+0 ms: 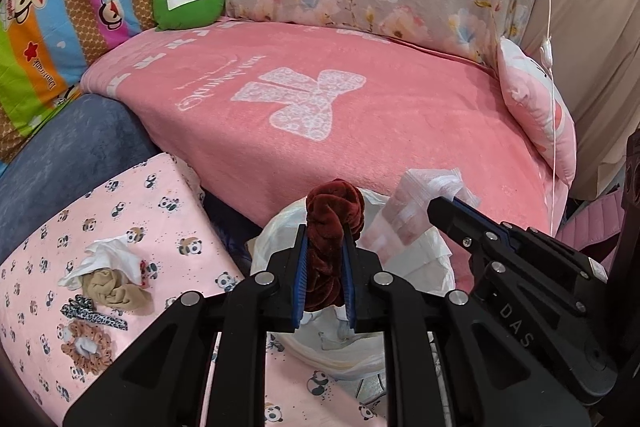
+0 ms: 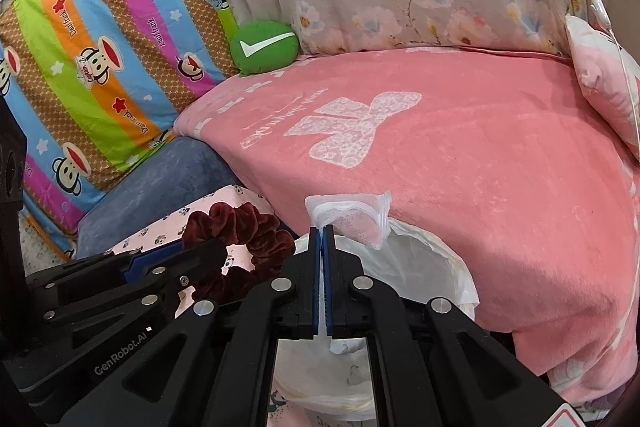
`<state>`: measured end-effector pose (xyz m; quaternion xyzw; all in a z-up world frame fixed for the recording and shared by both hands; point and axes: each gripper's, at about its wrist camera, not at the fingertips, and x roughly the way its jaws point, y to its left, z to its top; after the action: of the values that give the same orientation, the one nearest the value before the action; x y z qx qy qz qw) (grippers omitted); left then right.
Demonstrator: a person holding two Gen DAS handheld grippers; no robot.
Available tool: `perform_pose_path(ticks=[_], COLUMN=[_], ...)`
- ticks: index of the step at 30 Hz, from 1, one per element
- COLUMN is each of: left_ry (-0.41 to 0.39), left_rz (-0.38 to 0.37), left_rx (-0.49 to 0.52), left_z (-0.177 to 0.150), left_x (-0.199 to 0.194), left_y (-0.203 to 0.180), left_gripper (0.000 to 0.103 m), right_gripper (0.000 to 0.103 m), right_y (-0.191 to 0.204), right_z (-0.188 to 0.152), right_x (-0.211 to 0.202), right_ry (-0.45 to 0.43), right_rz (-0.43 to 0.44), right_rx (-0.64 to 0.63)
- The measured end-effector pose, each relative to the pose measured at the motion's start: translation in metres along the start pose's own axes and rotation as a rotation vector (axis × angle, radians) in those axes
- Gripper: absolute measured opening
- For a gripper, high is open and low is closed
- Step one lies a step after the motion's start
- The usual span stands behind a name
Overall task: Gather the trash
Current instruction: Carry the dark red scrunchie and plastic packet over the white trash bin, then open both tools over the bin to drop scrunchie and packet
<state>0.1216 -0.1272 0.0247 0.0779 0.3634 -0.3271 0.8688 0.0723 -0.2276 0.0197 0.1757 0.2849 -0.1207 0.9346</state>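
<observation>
A dark red velvet scrunchie (image 1: 326, 227) sits pinched between the blue pads of my left gripper (image 1: 324, 233), which is shut on it above a small bin lined with a white bag (image 1: 272, 239). From the right, my right gripper (image 1: 436, 211) is shut on a thin white plastic wrapper (image 1: 424, 187) over the same bin. In the right wrist view the right gripper (image 2: 322, 231) clamps the wrapper (image 2: 352, 215) over the bin liner (image 2: 432, 263). The left gripper (image 2: 192, 251) shows at the left with the scrunchie (image 2: 244, 227).
On a pink panda-print cloth (image 1: 172, 187) lie a crumpled tissue (image 1: 108, 255), a beige wad (image 1: 116, 291), a leopard hair clip (image 1: 92, 313) and a brown scrunchie (image 1: 86, 347). Behind are a pink blanket (image 1: 360, 115), a green cushion (image 1: 188, 1) and a pink pillow (image 1: 536, 107).
</observation>
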Motion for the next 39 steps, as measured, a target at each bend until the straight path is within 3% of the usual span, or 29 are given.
perform_pose_path(ticks=[2, 6, 10, 39], left_ry=[-0.002, -0.011, -0.009, -0.003], left_rz=[-0.007, 0.026, 0.041, 0.082], left_rx=[0.007, 0.012, -0.003, -0.116], left_z=[0.0, -0.001, -0.001, -0.024], left_x=[0.002, 0.004, 0.005, -0.013], left_y=[-0.004, -0.01, -0.007, 0.032], left_gripper=[0.018, 0.039, 0.05, 0.052], right_gripper=[0.012, 0.013, 0.019, 0.021], right_y=[-0.004, -0.009, -0.011, 0.022], right_z=[-0.001, -0.005, -0.007, -0.026], right_x=[0.0, -0.001, -0.003, -0.004], right_ry=[0.0, -0.003, -0.008, 0.019], right_rz=[-0.001, -0.018, -0.025, 0.011], right_rx=[0.017, 0.038, 0.048, -0.002])
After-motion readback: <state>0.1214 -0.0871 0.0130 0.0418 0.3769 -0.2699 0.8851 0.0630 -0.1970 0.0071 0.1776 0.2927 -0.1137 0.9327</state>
